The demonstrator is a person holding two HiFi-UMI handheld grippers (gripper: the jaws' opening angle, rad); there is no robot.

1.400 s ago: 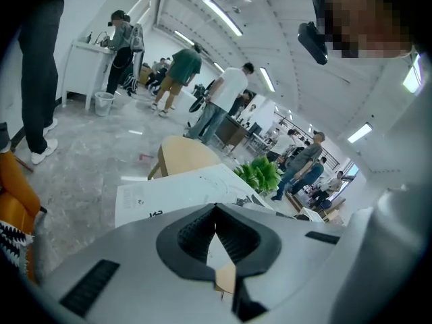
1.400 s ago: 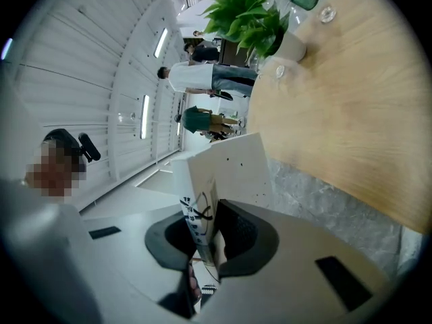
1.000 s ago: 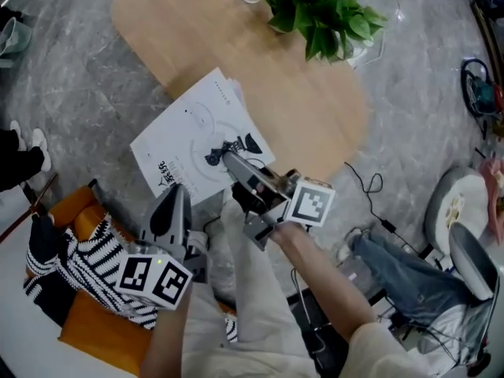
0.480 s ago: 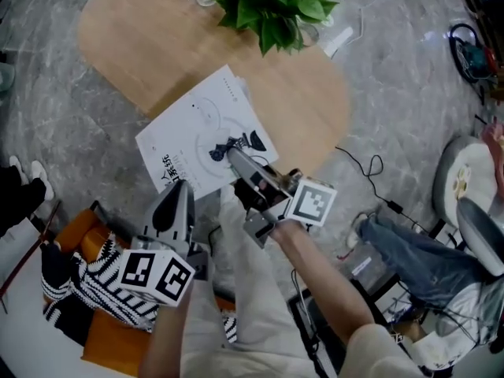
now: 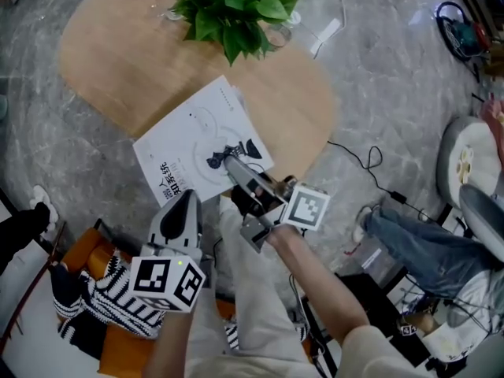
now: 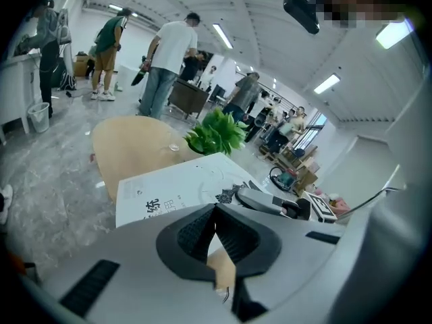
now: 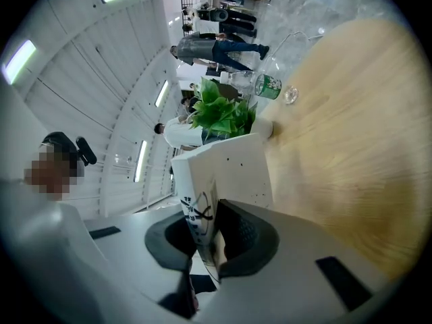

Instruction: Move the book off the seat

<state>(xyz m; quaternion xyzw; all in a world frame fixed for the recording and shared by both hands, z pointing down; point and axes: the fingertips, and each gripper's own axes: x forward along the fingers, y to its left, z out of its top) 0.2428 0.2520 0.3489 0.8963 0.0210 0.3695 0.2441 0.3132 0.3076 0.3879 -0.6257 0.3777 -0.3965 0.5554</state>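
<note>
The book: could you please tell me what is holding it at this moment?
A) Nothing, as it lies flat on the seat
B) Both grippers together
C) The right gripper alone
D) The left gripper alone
C: in the right gripper view the right gripper has its jaws clamped on the edge of the white book, while the left gripper has its jaws together with nothing between them.

Grey left gripper (image 6: 215,213), right gripper (image 7: 210,216) — checkered marker cubes (image 5: 167,283), black ribbed fingers (image 6: 196,229).
</note>
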